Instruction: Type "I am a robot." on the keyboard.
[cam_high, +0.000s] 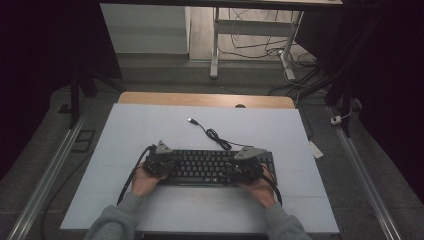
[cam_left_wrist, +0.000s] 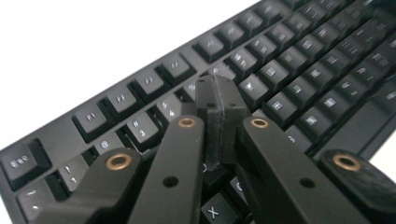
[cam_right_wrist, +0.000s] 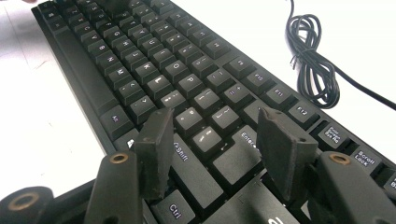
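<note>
While the left claw (cam_left_wrist: 217, 100) hovers pressed together over the keyboard (cam_high: 210, 167) at lower centre of the white tabletop (cam_high: 150, 130), the right claw (cam_right_wrist: 219, 140) stands spread above its Enter key.

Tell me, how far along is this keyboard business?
Done: the black keyboard lies flat on the white table, its cable unplugged beside it. In hand: the left gripper, jaws shut, hovers at the number row; the right gripper is open above Shift and Enter. No key looks pressed yet.
</note>
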